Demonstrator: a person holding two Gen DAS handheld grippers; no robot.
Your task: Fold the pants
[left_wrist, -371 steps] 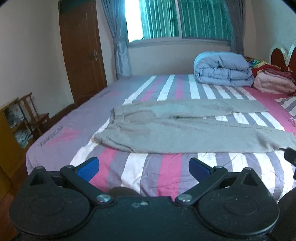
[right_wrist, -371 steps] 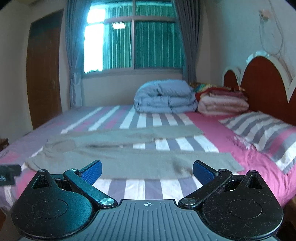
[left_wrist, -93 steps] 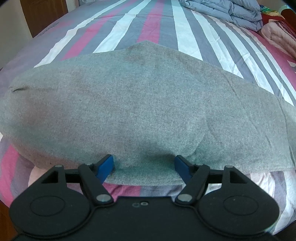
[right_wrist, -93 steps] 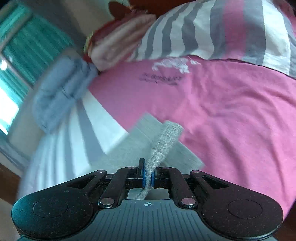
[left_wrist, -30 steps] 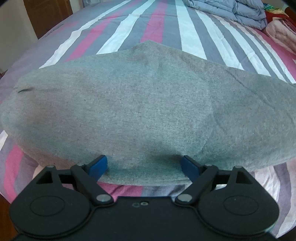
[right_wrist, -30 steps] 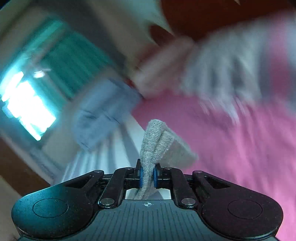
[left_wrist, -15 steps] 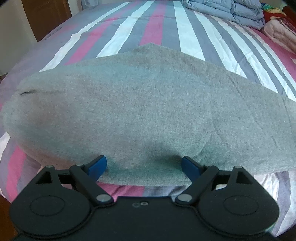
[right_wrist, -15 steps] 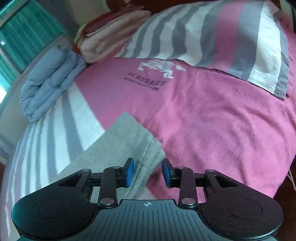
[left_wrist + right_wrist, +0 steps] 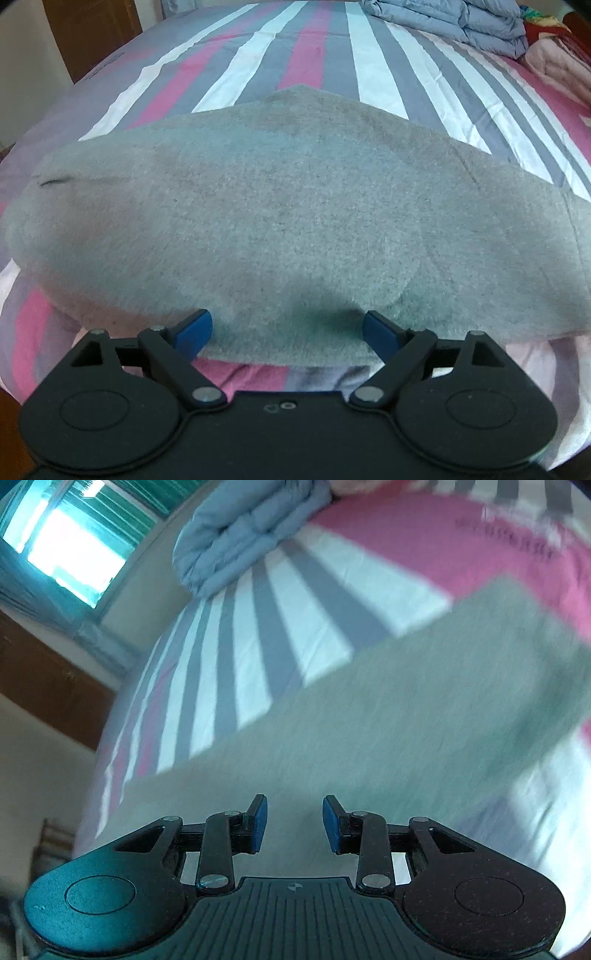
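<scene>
Nearest in the left wrist view, the left gripper [image 9: 286,330] has its blue-padded fingers spread wide, with the near edge of the grey fleece pants [image 9: 288,229] lying between them; nothing is pinched. The pants lie flat on the bed, a broad smooth grey panel with a short dark slit near its left end and a seam down its right side.

In the blurred right wrist view, the right gripper [image 9: 294,823] is parted and empty, hovering over the pants [image 9: 388,720], which run as a long grey band towards the far right.

Under the pants is the pink, grey and white striped bedsheet [image 9: 317,48]. Farther off lie a folded pale blue quilt [image 9: 243,535] and a pink folded blanket [image 9: 554,62]. Beyond are a brown wooden door [image 9: 92,33] at the far left and a bright window with teal curtains [image 9: 74,535].
</scene>
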